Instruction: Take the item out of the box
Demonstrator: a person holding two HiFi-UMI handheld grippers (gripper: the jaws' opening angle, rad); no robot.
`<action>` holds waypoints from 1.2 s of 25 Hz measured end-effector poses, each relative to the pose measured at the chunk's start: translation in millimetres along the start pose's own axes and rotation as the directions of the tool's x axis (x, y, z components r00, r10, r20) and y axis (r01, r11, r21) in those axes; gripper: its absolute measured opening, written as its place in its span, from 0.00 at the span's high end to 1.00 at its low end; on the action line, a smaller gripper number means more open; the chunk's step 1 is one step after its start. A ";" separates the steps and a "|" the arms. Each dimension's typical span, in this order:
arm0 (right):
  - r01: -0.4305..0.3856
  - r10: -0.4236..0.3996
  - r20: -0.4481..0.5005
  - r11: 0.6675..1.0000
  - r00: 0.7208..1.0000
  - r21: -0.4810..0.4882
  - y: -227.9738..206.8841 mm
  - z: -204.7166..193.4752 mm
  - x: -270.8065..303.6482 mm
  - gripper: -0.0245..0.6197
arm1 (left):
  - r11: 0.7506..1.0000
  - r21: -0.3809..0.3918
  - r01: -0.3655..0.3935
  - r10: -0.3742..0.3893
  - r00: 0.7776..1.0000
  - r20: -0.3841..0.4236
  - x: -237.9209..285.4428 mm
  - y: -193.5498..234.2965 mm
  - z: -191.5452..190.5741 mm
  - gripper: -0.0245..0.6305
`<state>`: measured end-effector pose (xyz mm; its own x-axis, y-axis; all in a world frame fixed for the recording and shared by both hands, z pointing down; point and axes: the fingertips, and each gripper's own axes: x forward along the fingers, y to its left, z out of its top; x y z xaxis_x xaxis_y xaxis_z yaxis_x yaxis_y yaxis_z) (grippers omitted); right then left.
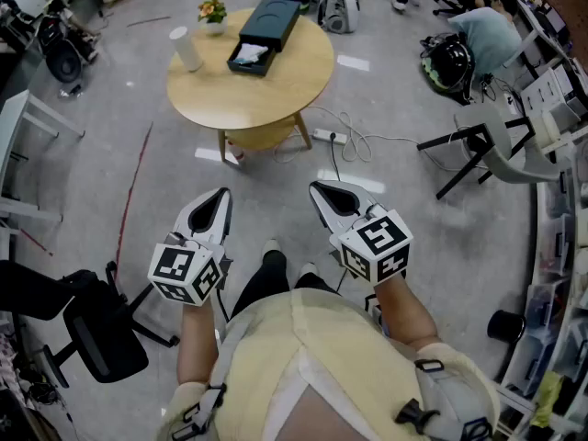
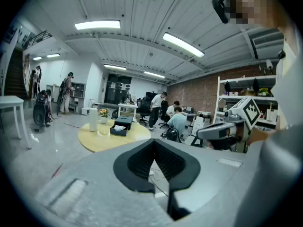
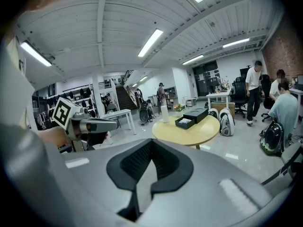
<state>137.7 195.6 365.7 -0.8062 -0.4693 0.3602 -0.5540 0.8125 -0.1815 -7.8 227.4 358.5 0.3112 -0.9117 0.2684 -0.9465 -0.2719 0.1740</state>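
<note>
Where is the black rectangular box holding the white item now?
Head view, top centre: the black box lies on the round wooden table, just right of the white cylinder and the small flower pot.

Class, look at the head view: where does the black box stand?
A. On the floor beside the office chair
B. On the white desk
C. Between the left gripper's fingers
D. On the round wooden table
D: the box sits on the table, near a white cylinder.
</note>
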 end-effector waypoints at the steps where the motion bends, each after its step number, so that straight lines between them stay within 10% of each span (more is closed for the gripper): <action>1: 0.002 -0.002 -0.005 1.000 1.000 0.002 2.5 -0.3 0.7 0.96 | 1.000 0.021 -0.018 0.018 1.000 -0.013 -1.4 4.9 -1.8 0.96; 30: 0.108 -0.105 -0.099 0.994 0.990 0.025 30.3 33.3 150.9 0.95 | 0.969 0.173 0.176 -0.151 0.978 -0.146 35.6 147.4 5.4 0.86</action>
<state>-7.7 137.9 384.2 -0.7193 -0.5153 0.4659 -0.6425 0.7485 -0.1641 -136.6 153.2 388.5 0.4601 -0.8052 0.3741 -0.8773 -0.4772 0.0518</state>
